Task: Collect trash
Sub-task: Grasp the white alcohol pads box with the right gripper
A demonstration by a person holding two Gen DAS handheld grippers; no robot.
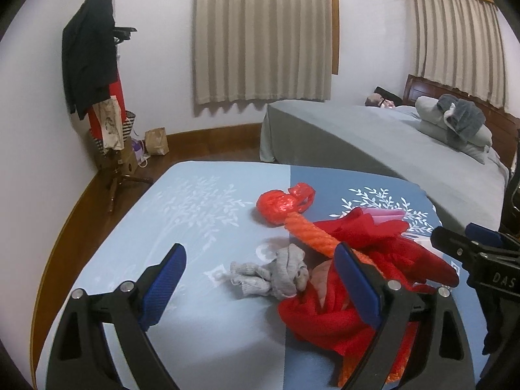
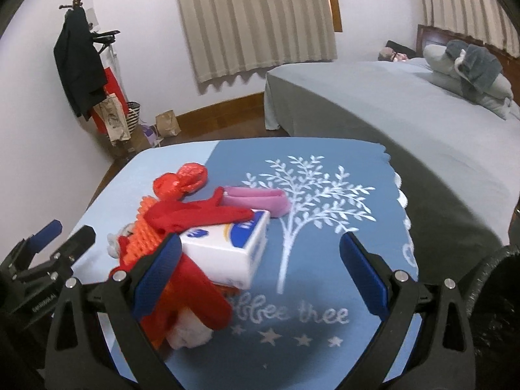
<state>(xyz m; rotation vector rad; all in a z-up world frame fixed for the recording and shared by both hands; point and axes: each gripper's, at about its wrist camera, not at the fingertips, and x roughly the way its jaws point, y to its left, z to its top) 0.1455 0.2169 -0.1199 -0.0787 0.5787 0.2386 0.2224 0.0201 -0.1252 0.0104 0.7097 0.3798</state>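
Note:
A pile of litter lies on the blue tree-print tablecloth (image 2: pixel 325 341). It holds a crumpled red plastic bag (image 1: pixel 282 203) (image 2: pixel 178 182), an orange mesh roll (image 1: pixel 312 235) (image 2: pixel 146 230), red cloth (image 1: pixel 338 312) (image 2: pixel 195 214), a knotted grey sock (image 1: pixel 276 273), a pink flat item (image 2: pixel 260 200) and a white-and-blue tissue box (image 2: pixel 234 247). My left gripper (image 1: pixel 260 250) is open, hovering just before the grey sock, its right finger over the red cloth. My right gripper (image 2: pixel 260 242) is open too, with the tissue box between its fingers, near the left one and apart from both.
A black trash bag (image 2: pixel 500 299) stands open at the table's right corner. A grey bed (image 1: pixel 373 143) with pillows lies beyond the table. A coat stand (image 1: pixel 94 65) with clothes and a paper bag (image 1: pixel 156 141) are by the far wall.

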